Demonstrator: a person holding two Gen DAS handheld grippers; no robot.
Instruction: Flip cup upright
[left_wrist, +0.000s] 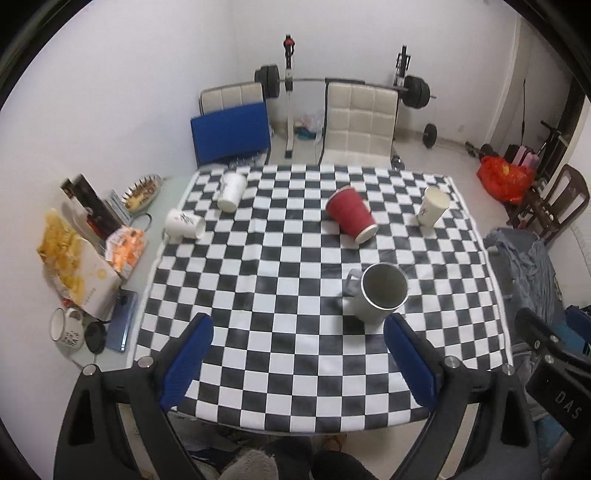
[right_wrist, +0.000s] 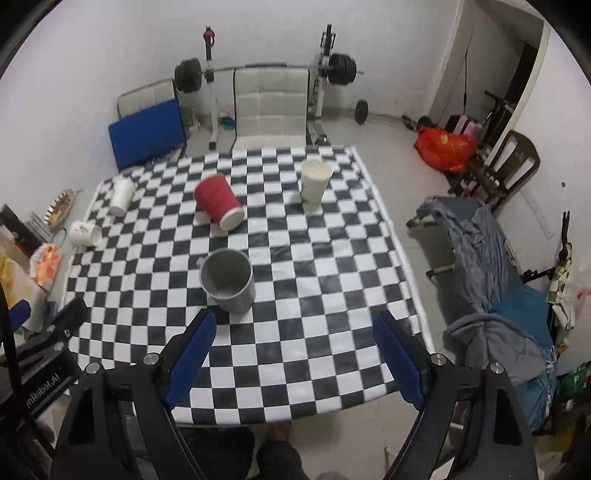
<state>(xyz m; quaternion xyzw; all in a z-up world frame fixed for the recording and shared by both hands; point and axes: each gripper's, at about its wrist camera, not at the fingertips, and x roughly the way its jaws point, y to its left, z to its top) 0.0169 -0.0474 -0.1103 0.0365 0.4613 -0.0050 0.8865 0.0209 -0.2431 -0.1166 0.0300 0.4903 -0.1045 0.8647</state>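
Both my jaws gape wide and empty: left gripper (left_wrist: 297, 349) and right gripper (right_wrist: 293, 345) hover over the near edge of the checkered table (left_wrist: 258, 376). A red cup (left_wrist: 351, 215) lies tipped mid-table toward the far edge. Nudged off-centre, I judge it rolls into the grey mug (left_wrist: 380, 291).

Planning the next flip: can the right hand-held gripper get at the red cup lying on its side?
Probably yes. The right hand-held gripper is open and empty, but the upright grey mug stands just left of the straight line to the red cup, so approach slightly from the right.
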